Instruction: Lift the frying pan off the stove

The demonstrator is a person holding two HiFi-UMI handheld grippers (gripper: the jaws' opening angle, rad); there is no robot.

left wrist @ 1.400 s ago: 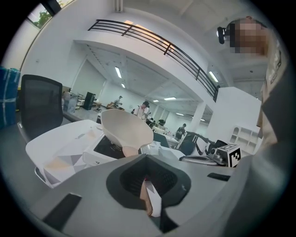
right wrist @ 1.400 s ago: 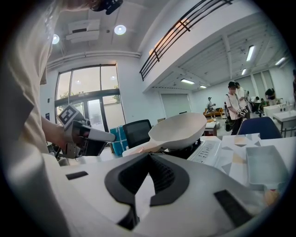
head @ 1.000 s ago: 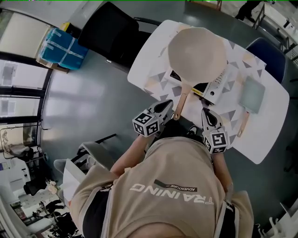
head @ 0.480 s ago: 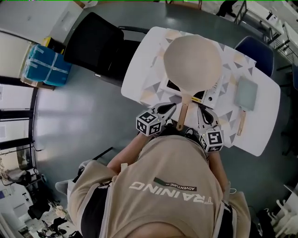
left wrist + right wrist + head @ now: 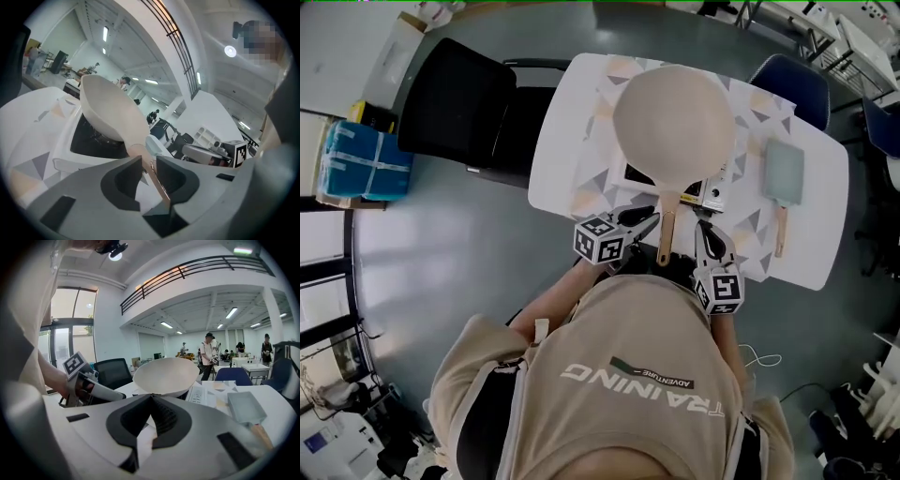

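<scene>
Frying pan, cream, sits on a portable stove on the patterned white counter, its wooden handle pointing toward the person. A black chair stands off the counter's left end. The left hand-held gripper is at the handle: its jaws are opening, the handle lies between them, and the pads appear clear of it. The right hand-held gripper is just right of the handle, jaws together and empty. Further right, a small rectangular pan lies on the counter, apart from the stove.
</scene>
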